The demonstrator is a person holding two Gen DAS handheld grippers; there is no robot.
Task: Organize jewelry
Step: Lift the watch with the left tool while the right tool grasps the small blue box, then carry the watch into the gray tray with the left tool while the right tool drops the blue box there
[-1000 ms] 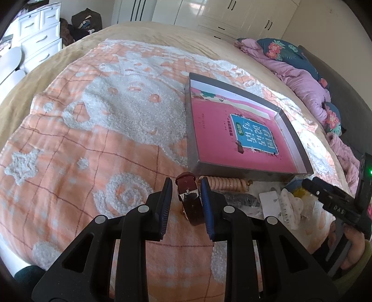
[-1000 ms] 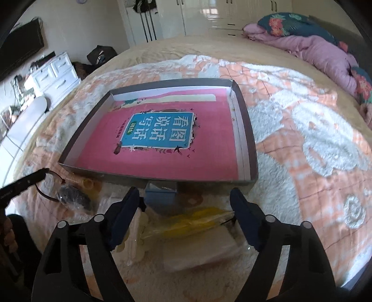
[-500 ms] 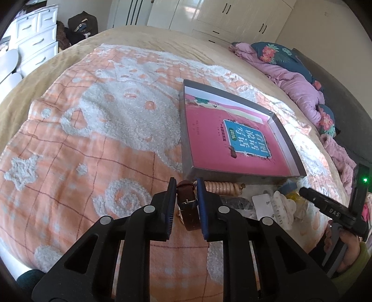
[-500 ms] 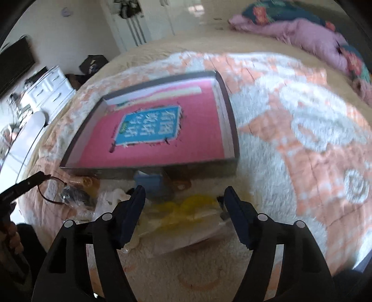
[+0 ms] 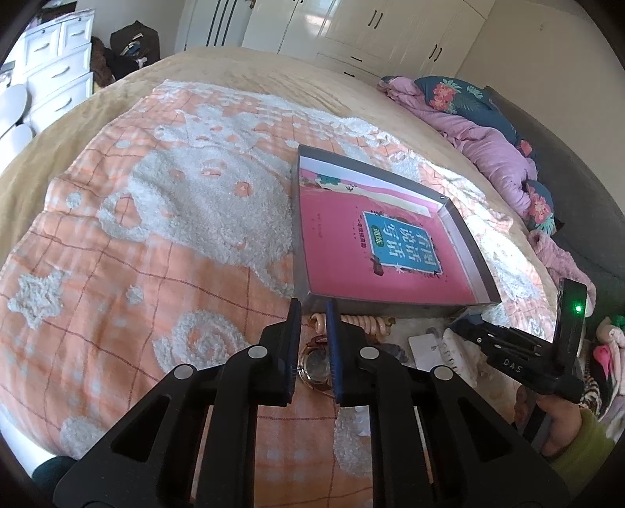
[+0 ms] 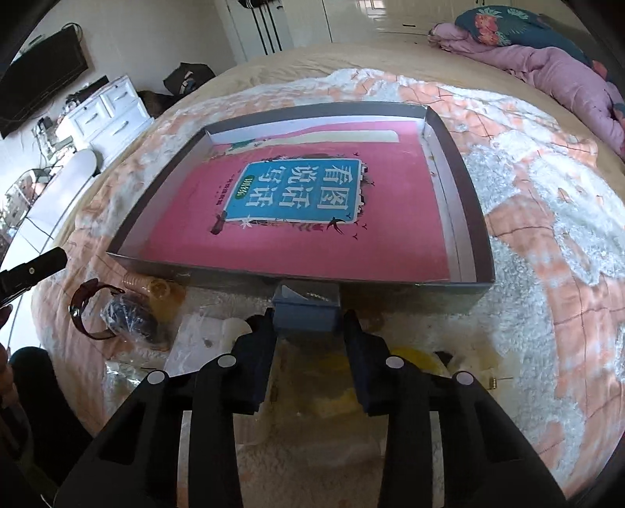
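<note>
The right gripper (image 6: 308, 315) is clamping the blue box (image 6: 306, 299) just short of the tray (image 6: 390, 287) ahead, while the left gripper (image 5: 312, 304), narrowly parted and empty, is hovering over the watch (image 5: 314, 365).

bright daylight over my bed, glare on the wardrobe doors (image 6: 375, 15), heavy fisheye bending with black corners, my views slightly soft
</note>
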